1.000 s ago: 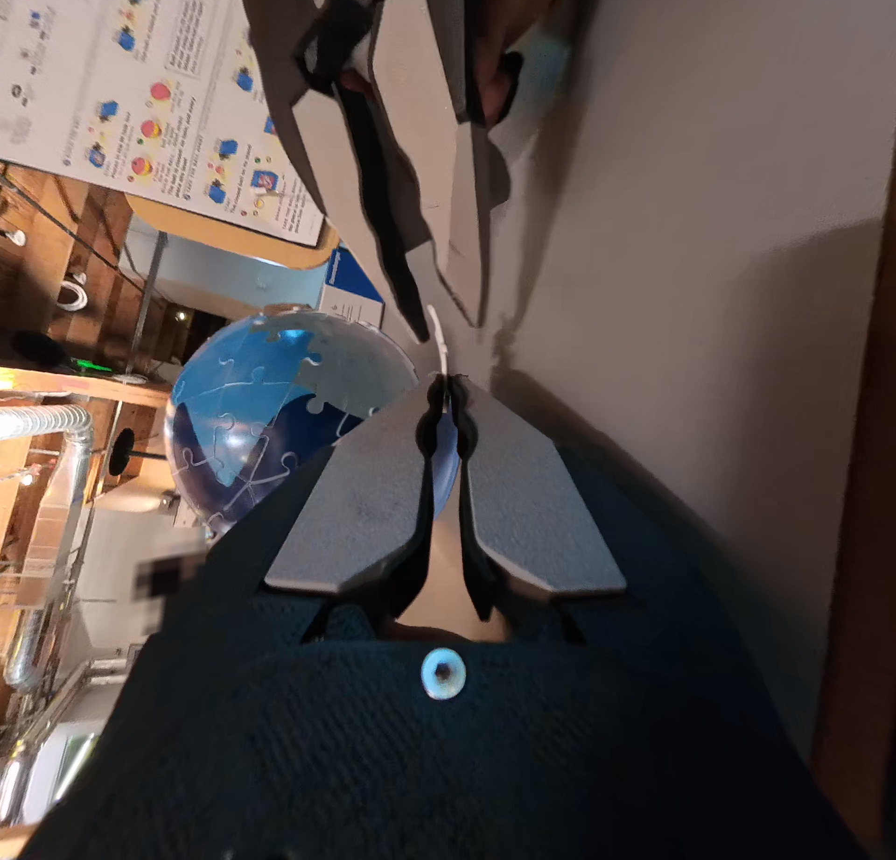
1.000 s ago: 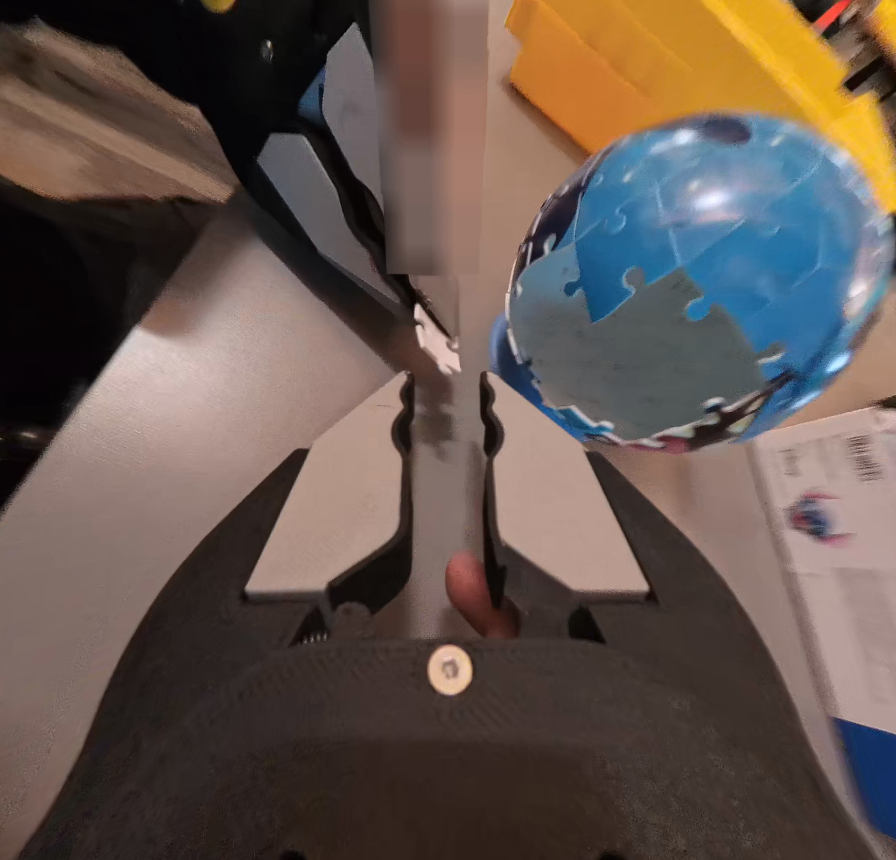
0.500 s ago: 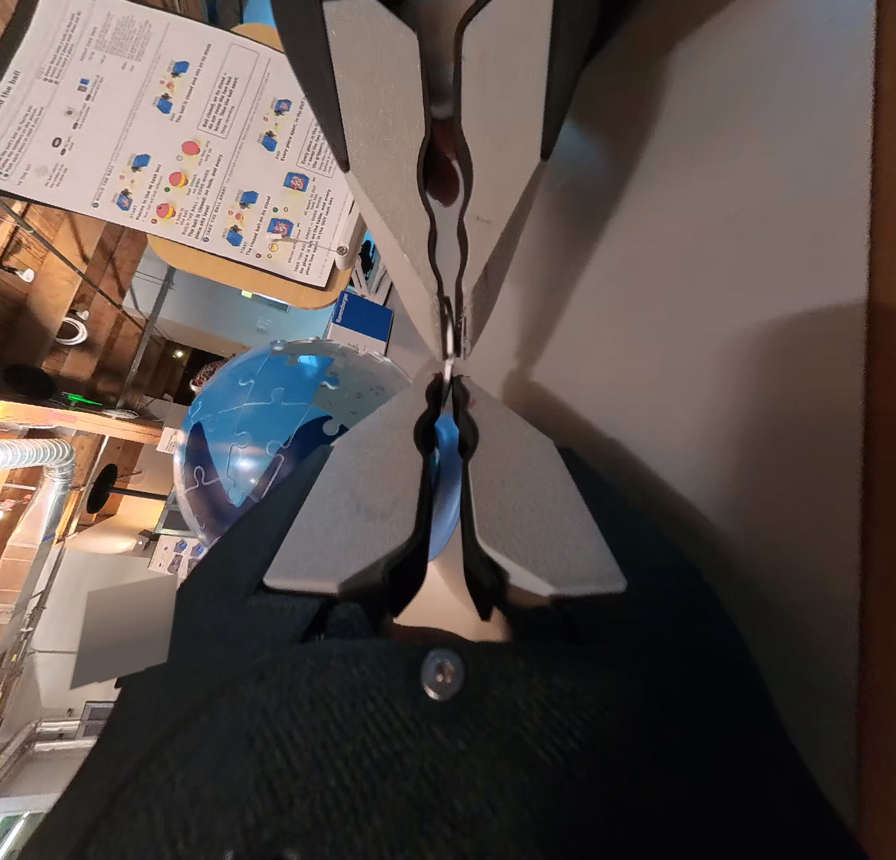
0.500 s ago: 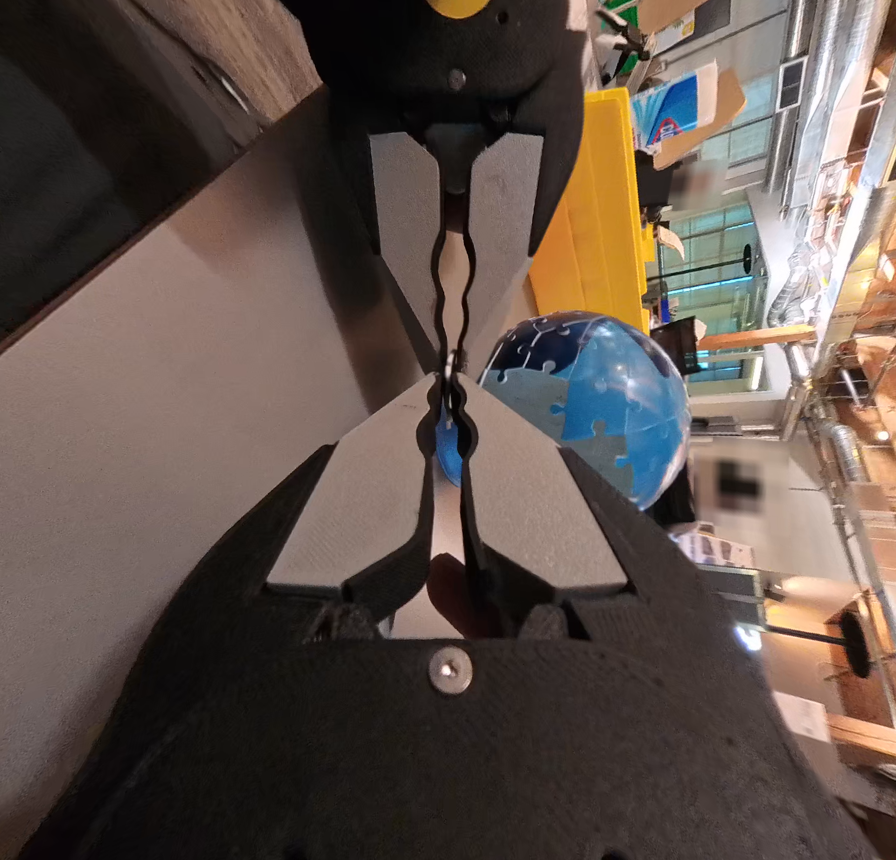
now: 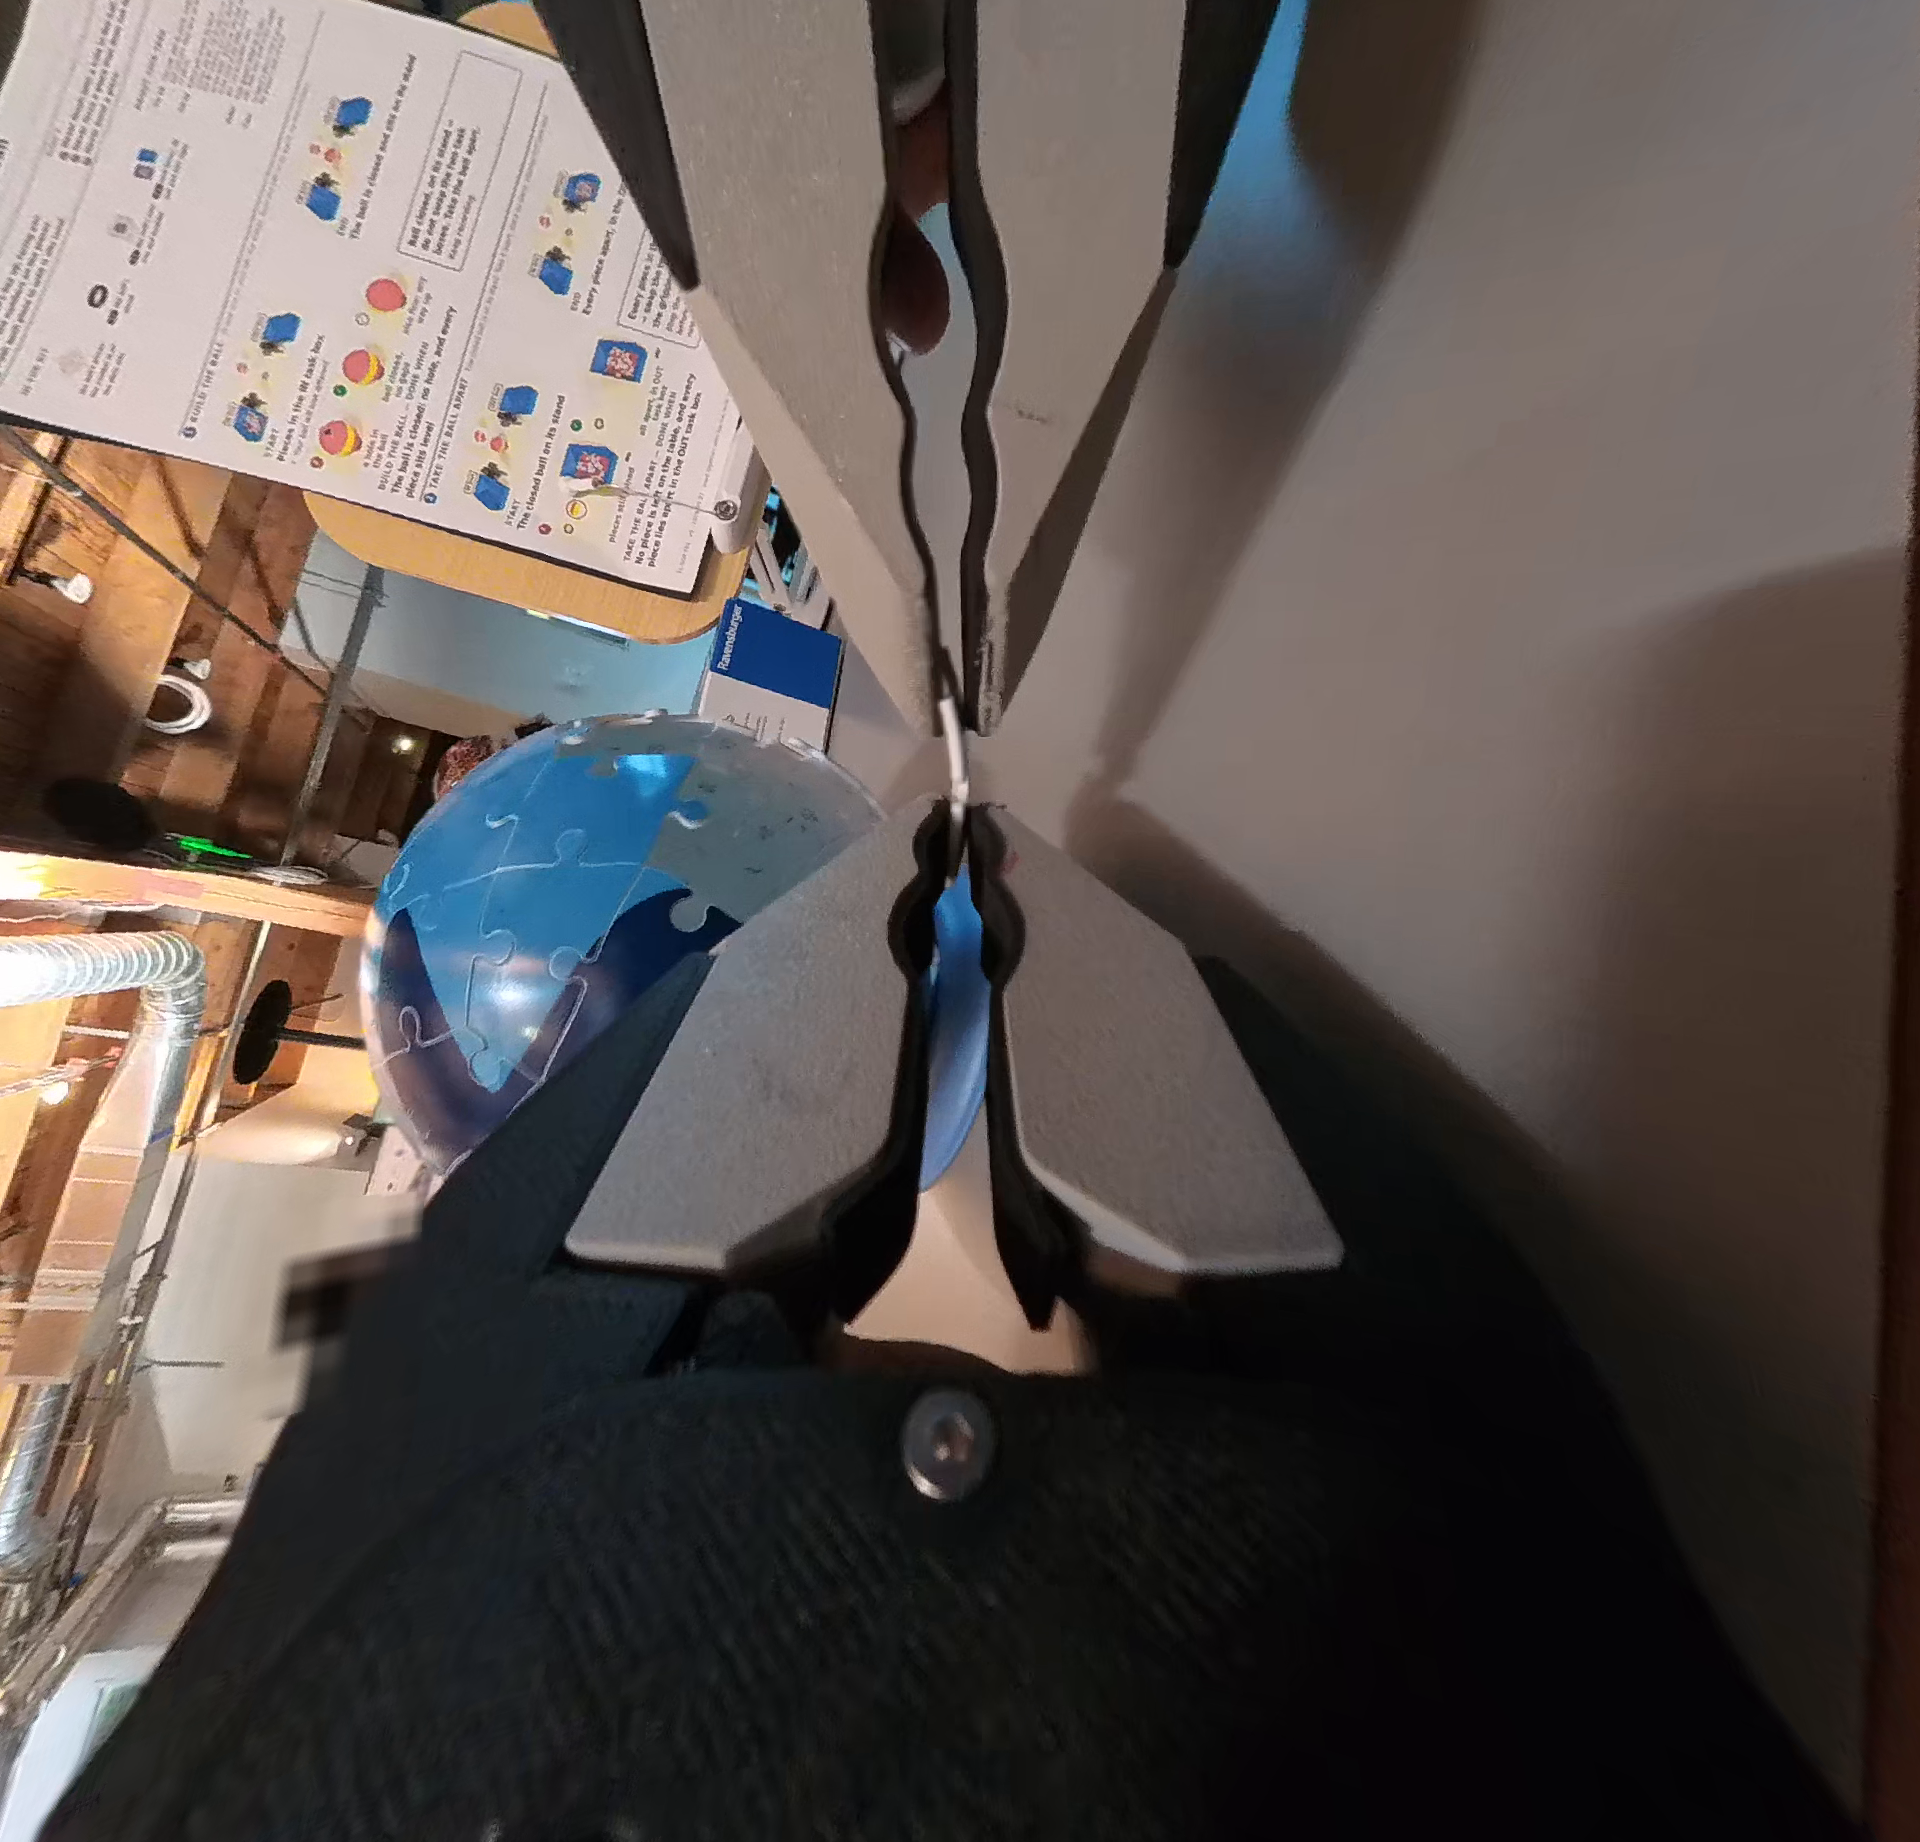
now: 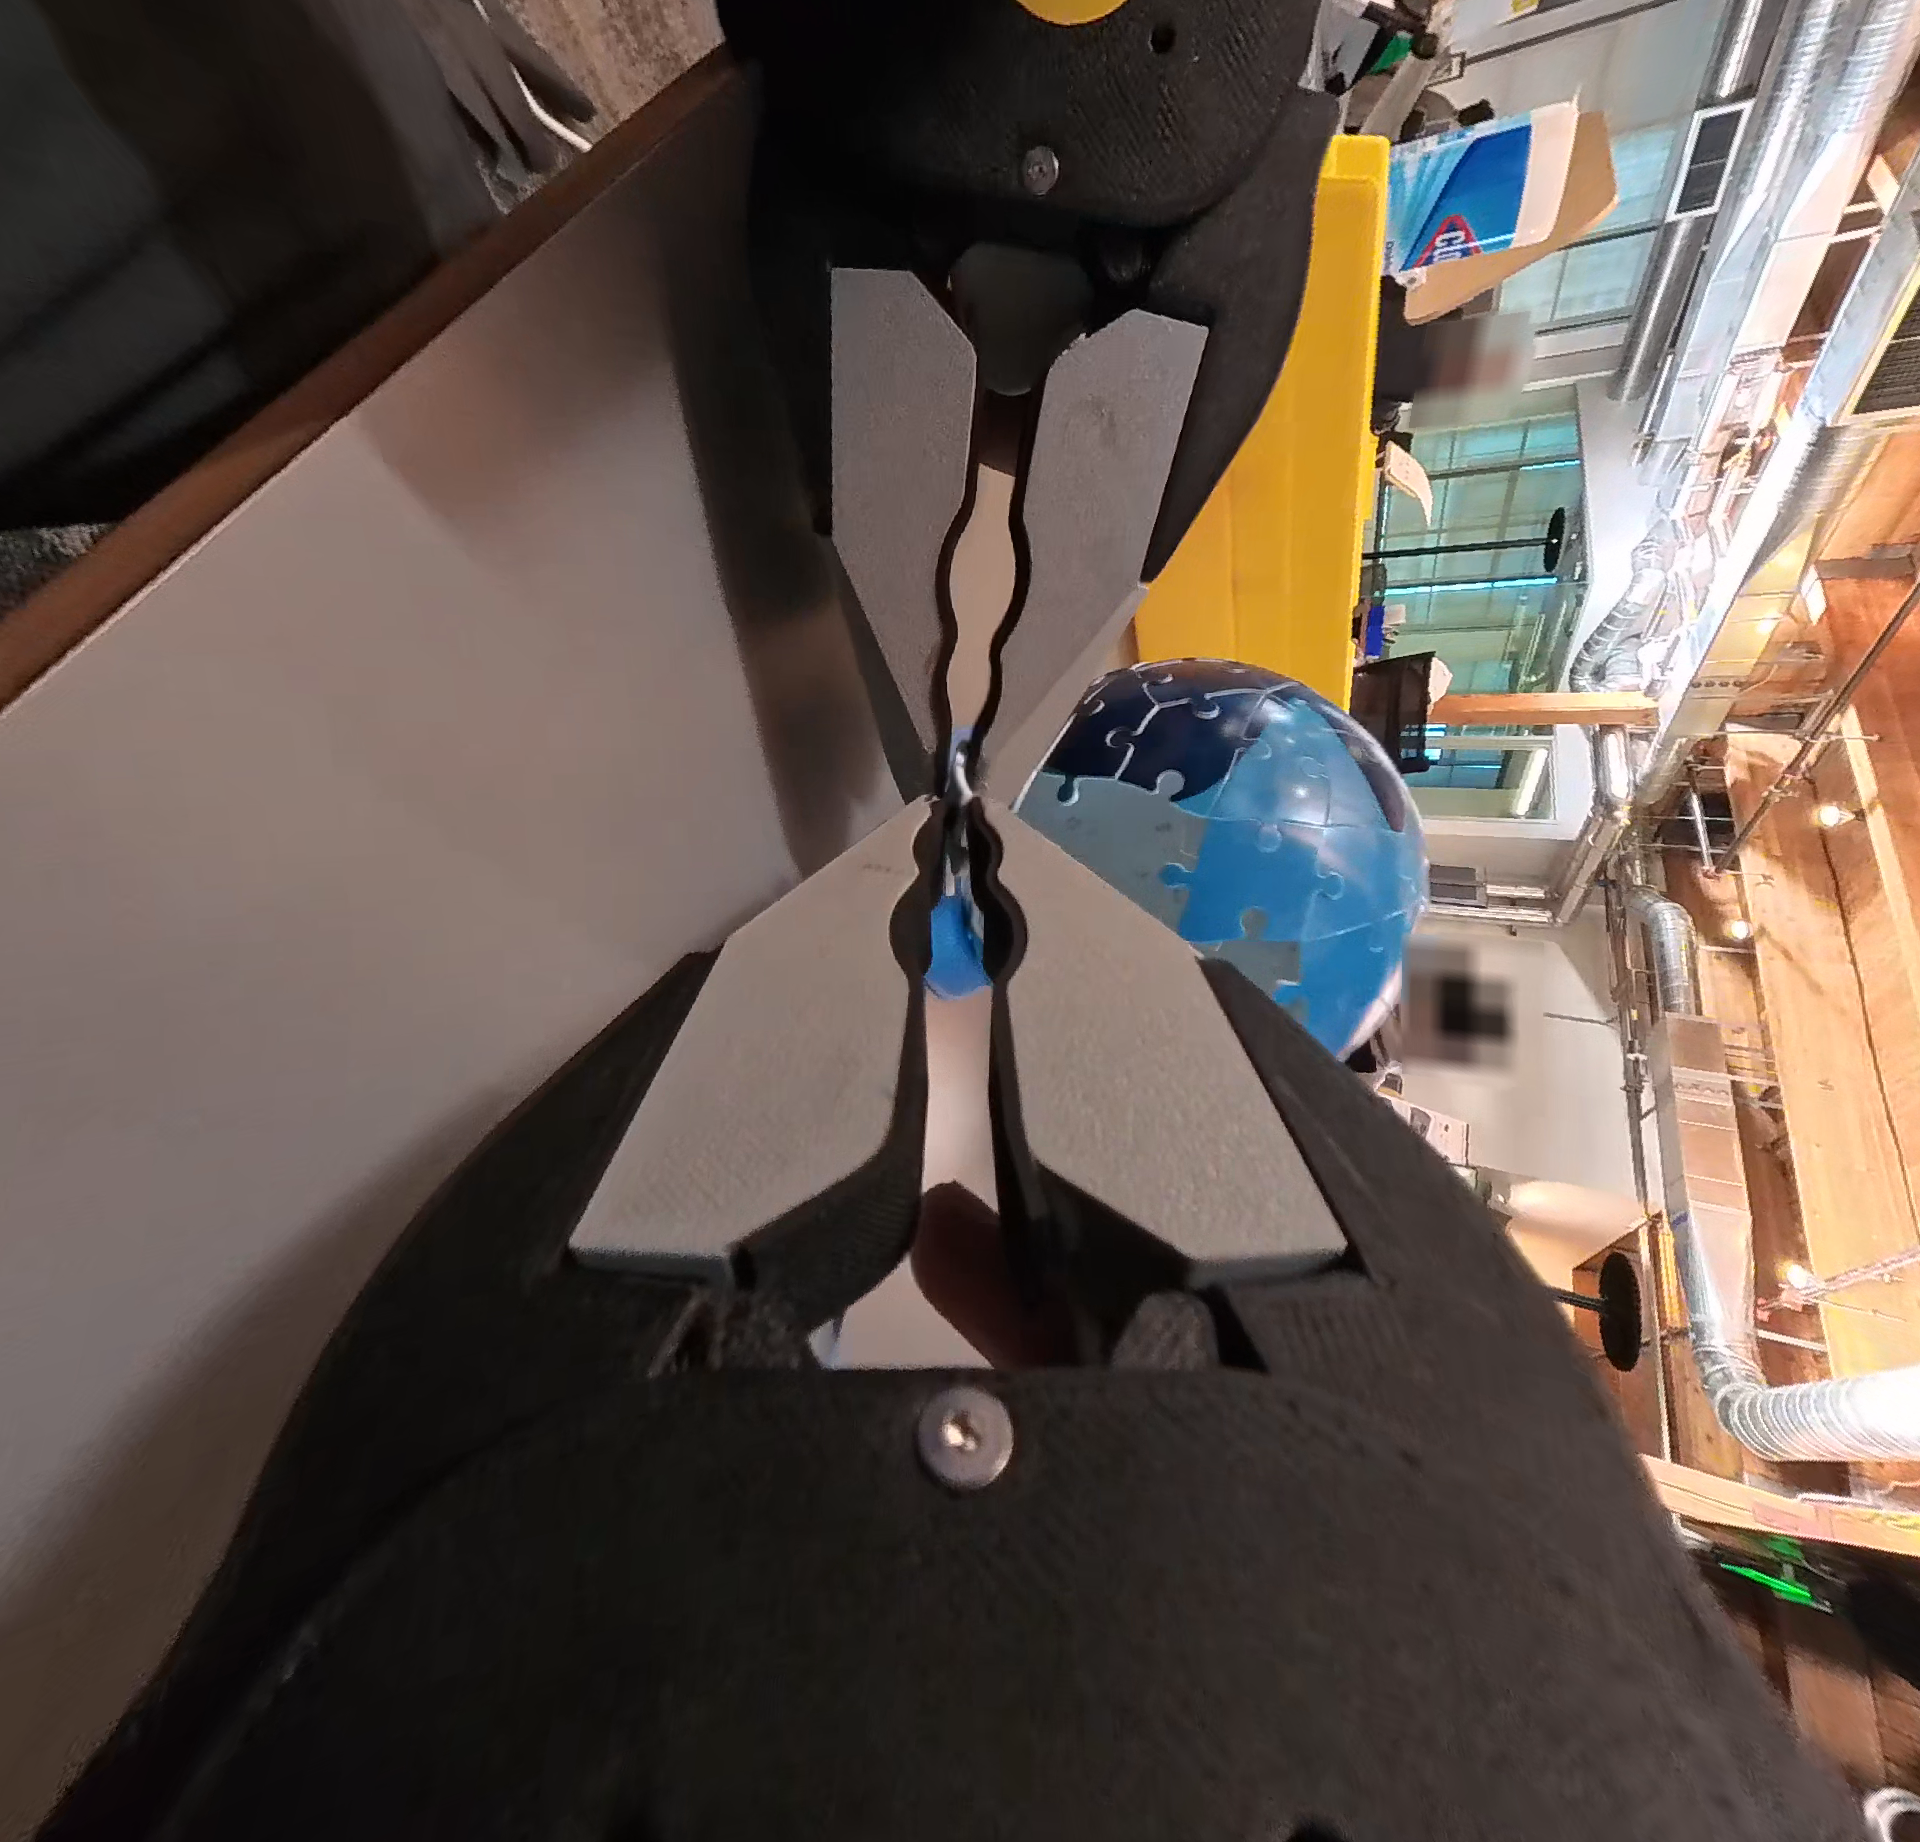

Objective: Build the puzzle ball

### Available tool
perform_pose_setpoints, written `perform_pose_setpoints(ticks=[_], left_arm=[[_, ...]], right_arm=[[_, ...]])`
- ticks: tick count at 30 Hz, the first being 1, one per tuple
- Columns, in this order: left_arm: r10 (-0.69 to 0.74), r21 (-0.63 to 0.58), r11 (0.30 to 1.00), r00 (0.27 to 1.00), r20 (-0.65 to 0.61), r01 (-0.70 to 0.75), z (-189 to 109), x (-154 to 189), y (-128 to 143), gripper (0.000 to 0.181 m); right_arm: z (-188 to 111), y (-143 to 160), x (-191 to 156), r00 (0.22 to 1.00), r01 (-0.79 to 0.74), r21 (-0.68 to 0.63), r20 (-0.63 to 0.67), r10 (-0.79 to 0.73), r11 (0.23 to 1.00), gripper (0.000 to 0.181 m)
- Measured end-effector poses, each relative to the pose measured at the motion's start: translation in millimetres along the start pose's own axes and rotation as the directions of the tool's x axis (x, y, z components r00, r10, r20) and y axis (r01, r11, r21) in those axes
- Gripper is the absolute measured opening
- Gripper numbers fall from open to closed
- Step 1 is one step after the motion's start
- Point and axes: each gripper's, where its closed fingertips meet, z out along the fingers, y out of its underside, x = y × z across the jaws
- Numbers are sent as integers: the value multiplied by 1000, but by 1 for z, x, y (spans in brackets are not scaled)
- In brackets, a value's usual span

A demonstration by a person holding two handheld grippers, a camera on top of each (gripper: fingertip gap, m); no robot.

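Observation:
The partly built blue puzzle ball stands on the grey table; it also shows in the right wrist view. My left gripper and right gripper meet tip to tip above the table, just beside the ball. Both are shut on one thin puzzle piece, seen edge-on as a white sliver between the tips. Blue shows in the gap between my left fingers. The right gripper comes in from the top of the left wrist view. The left gripper does the same in the right wrist view.
A printed instruction sheet on a clipboard and a blue box lie beyond the ball. A yellow bin stands on the table behind the left gripper. The table's brown edge runs close by. Both grippers' tips are close together, under 4 cm apart.
The right gripper swung from an angle into line with the left one, met it tip to tip and shut on the piece's free end. The left kept its hold.

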Motion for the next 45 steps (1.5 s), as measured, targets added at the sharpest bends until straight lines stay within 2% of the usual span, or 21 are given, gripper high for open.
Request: perform_pose_setpoints(ticks=[4,7,11,15,23,27,33,37,41,45], left_arm=[[-5,-13,1000,1000,26,5,0,-3,2,5],[-39,-13,999,995,91,41,-3,-15,4,25],[-42,-6,999,996,81,42,-4,-13,3,18],[-24,-18,1000,997,79,25,-3,-12,4,18],[-21,-6,1000,995,95,21,-5,-13,2,3],[-26,-13,1000,994,102,27,-5,-14,3,9],[-35,0,999,994,103,35,-6,-15,2,11],[-38,9,999,993,111,37,-7,-16,-1,13],[-32,11,999,992,120,31,-9,-18,-2,2],[-58,36,998,991,122,54,-12,-21,-4,0]], right_arm=[[2,1,-1,1000,27,-34,8,-27,999,0],[0,3,0,998,60,-60,0,-60,996,0],[-1,4,1,997,76,-72,-16,-78,994,0],[1,6,-1,997,70,-70,-14,-72,995,0],[-2,14,6,997,59,-81,-38,-62,995,0],[-7,9,9,996,45,-15,-78,-46,999,0],[-20,-10,15,994,-34,155,-97,50,987,0],[-17,-10,9,995,-48,182,-73,62,982,0],[-15,-8,4,996,-77,210,-34,86,975,0],[-9,10,4,994,-100,166,-27,106,981,0]])
